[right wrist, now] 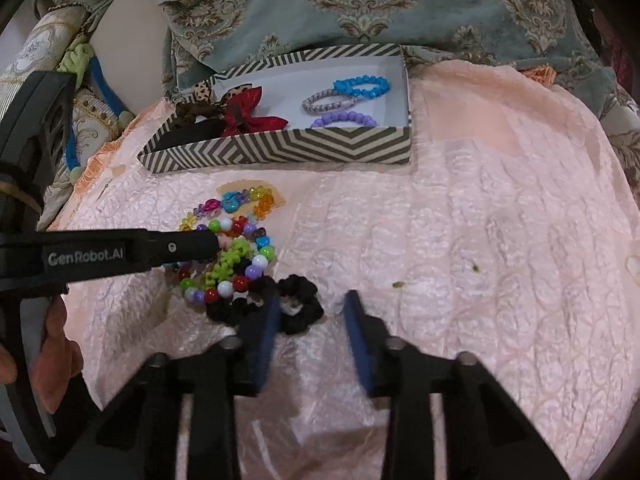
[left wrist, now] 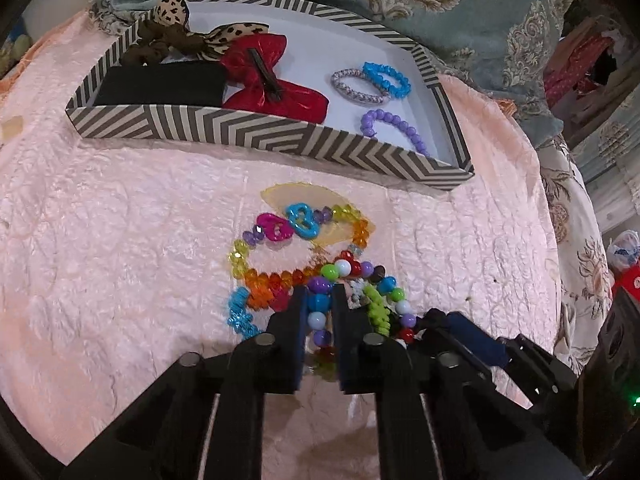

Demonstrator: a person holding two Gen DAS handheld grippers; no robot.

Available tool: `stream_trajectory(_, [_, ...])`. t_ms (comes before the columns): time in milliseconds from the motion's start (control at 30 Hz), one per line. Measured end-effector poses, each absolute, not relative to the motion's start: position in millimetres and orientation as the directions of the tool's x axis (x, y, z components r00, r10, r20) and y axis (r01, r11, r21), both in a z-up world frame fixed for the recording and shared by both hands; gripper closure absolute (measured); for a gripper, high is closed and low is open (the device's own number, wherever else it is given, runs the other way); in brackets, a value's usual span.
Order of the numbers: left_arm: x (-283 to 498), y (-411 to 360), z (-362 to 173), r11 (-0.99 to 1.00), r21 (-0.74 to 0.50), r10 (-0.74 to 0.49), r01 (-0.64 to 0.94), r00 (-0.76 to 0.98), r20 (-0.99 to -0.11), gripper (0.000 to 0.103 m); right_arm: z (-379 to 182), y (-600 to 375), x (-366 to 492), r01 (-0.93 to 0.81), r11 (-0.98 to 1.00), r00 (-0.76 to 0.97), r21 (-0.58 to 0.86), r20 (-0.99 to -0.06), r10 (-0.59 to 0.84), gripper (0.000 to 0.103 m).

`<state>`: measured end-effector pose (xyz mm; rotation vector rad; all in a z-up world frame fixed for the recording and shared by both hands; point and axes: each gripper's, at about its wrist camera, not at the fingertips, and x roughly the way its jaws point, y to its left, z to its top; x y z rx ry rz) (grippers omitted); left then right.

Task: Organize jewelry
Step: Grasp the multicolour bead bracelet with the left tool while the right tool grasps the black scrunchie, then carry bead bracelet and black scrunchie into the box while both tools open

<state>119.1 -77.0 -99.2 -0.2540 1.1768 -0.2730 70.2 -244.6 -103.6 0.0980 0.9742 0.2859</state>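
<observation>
A heap of bracelets lies on the pink quilt (left wrist: 120, 240). My left gripper (left wrist: 319, 300) is shut on a bracelet of round coloured beads (left wrist: 319, 320), whose beads run between the two fingers. Beside it lie a faceted rainbow bracelet with heart charms (left wrist: 280, 228) and a lime green piece (left wrist: 376, 306). In the right wrist view my right gripper (right wrist: 312, 308) stands open at the heap's near edge. A black scrunchie (right wrist: 300, 300) lies partly between its fingers against the left one; the right finger is clear of it. The left gripper (right wrist: 214, 246) reaches in from the left.
A striped shallow box (left wrist: 240, 132) sits beyond the heap, also seen as the striped box (right wrist: 280, 146). It holds a red bow (left wrist: 272, 76), a black band, a leopard scrunchie and three bracelets (left wrist: 384, 80). Patterned teal cushions lie behind. A hand (right wrist: 56, 344) shows at left.
</observation>
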Motion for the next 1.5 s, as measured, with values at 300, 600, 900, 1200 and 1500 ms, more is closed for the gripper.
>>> stream_trajectory(300, [105.9,-65.9,-56.7,0.925,-0.359,-0.376,0.123,0.422,-0.825,0.103,-60.4,-260.5,49.6,-0.199,0.948,0.600,0.250,-0.734,0.319,0.097])
stream_trajectory(600, [95.6,-52.5,-8.9,0.924,-0.354,-0.375,0.142,0.509,-0.775,0.103,-26.2,-262.8,45.6,-0.230,0.945,0.620,0.231,-0.714,0.325,0.097])
stream_trajectory(900, [86.4,-41.2,4.1,0.933,-0.334,-0.352,0.136,0.537,-0.766,0.103,-87.4,-240.4,78.2,-0.241,0.958,0.507,0.153,-0.822,0.259,0.062])
stream_trajectory(1200, [87.5,-35.4,6.5,0.940,-0.317,-0.334,0.128,0.542,-0.771,0.103,-61.1,-258.8,63.5,-0.231,0.951,0.572,0.208,-0.761,0.305,0.099])
stream_trajectory(1500, [96.3,-42.2,20.7,0.951,-0.275,-0.307,0.144,0.565,-0.766,0.103,-10.6,-272.4,61.9,-0.234,0.947,0.626,0.220,-0.712,0.319,0.099])
